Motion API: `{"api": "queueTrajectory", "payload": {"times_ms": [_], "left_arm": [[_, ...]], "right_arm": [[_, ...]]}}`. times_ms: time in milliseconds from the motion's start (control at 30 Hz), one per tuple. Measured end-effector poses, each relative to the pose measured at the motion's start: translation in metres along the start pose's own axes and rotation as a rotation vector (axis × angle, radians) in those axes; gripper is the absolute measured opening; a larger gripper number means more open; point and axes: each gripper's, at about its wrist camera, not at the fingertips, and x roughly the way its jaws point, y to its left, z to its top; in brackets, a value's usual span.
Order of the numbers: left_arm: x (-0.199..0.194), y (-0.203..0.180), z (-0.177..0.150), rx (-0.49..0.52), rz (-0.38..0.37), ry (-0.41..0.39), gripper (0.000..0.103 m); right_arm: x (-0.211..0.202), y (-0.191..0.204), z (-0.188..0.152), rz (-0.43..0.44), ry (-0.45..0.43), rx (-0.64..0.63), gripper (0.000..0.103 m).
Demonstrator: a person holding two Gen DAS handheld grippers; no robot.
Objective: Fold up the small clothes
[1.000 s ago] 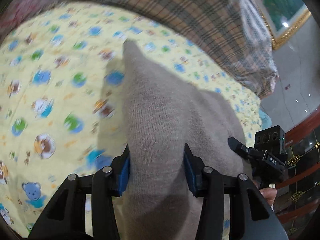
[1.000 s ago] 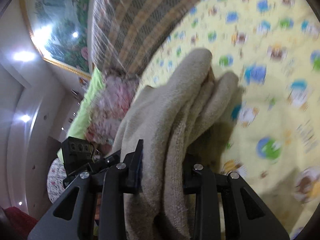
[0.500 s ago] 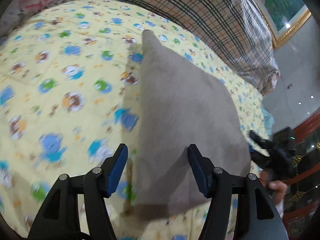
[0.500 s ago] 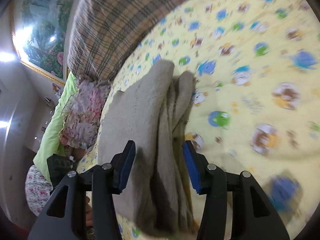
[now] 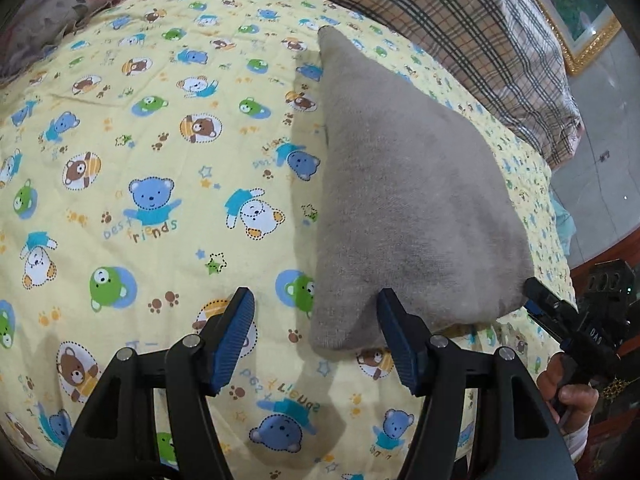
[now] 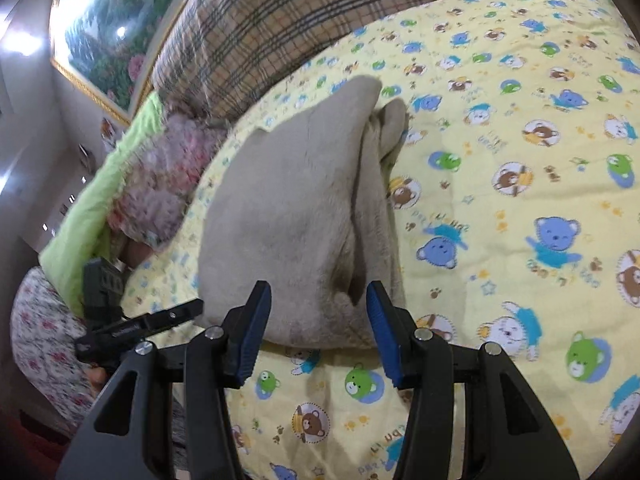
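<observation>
A beige knitted garment [image 5: 400, 184], folded into a thick wedge, lies on the yellow bear-print sheet [image 5: 152, 200]. My left gripper [image 5: 314, 296] hovers open at its near corner; the cloth's edge reaches between the blue pads [image 5: 234, 336] without touching them. In the right wrist view the same garment [image 6: 300, 208] shows its stacked layers along the right side. My right gripper [image 6: 318, 288] is open at the garment's near end, pads clear of the cloth. The right gripper's body [image 5: 576, 320] and a hand [image 5: 568, 396] show at the left view's right edge.
A plaid blanket [image 5: 460, 16] runs along the far side of the bed. A floral pillow [image 6: 160, 184] and a green one [image 6: 88, 208] lie left of the garment. A framed painting [image 6: 116, 20] hangs on the wall. Bare sheet [image 6: 520, 200] stretches right of the garment.
Both grippers were shut on the garment and held it up; both have opened and drawn back. The garment now rests on the sheet.
</observation>
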Motion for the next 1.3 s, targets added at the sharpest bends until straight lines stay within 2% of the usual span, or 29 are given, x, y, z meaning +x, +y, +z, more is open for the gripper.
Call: {"api": "queueTrajectory", "payload": {"times_ms": [33,67,133,267,367,433,500,567,633,767,833,967,1167,1233,1300], "left_arm": [[0.001,-0.001,-0.001,0.001,0.009,0.000,0.064],[0.002,-0.002,-0.001,0.004,0.017,0.001,0.064],[0.003,-0.006,0.001,0.009,0.035,0.009,0.064],[0.008,-0.012,0.002,0.039,0.064,0.041,0.066],[0.014,-0.015,0.002,0.055,0.073,0.042,0.067],[0.015,-0.017,0.001,0.068,0.087,0.038,0.067],[0.011,-0.019,0.000,0.092,0.088,0.036,0.067],[0.006,-0.020,-0.001,0.104,0.084,0.041,0.066],[-0.004,-0.022,0.002,0.109,0.073,0.033,0.064],[-0.019,-0.028,0.024,0.109,0.045,-0.031,0.064],[-0.019,-0.037,0.040,0.117,0.039,-0.059,0.064],[-0.005,-0.055,0.080,0.114,0.097,-0.103,0.064],[0.035,-0.057,0.130,0.088,0.137,-0.079,0.065],[0.057,-0.055,0.140,0.096,0.160,-0.033,0.066],[0.076,-0.050,0.146,0.095,0.176,-0.001,0.068]], "right_arm": [[0.005,0.003,-0.001,-0.018,0.012,-0.018,0.034],[0.010,0.006,-0.002,-0.051,0.030,-0.038,0.010],[0.013,0.007,-0.002,-0.085,0.048,-0.047,0.008],[-0.018,0.020,0.011,-0.121,-0.013,-0.125,0.007],[-0.012,0.009,0.010,-0.252,0.015,-0.181,0.007],[0.004,-0.005,0.003,-0.283,0.049,-0.171,0.007],[0.017,-0.018,-0.005,-0.266,0.061,-0.111,0.009],[0.008,-0.019,-0.007,-0.237,0.029,-0.073,0.021],[-0.004,-0.017,-0.006,-0.219,0.030,-0.059,0.027],[-0.043,-0.001,0.008,-0.197,-0.090,-0.062,0.028],[-0.047,0.008,0.026,-0.131,-0.128,-0.060,0.028],[-0.019,0.028,0.057,-0.046,-0.129,-0.077,0.028],[0.045,0.017,0.095,-0.074,-0.061,-0.068,0.028],[0.066,0.005,0.099,-0.136,-0.014,-0.063,0.026],[0.081,-0.009,0.099,-0.217,-0.008,-0.055,0.023]]}}
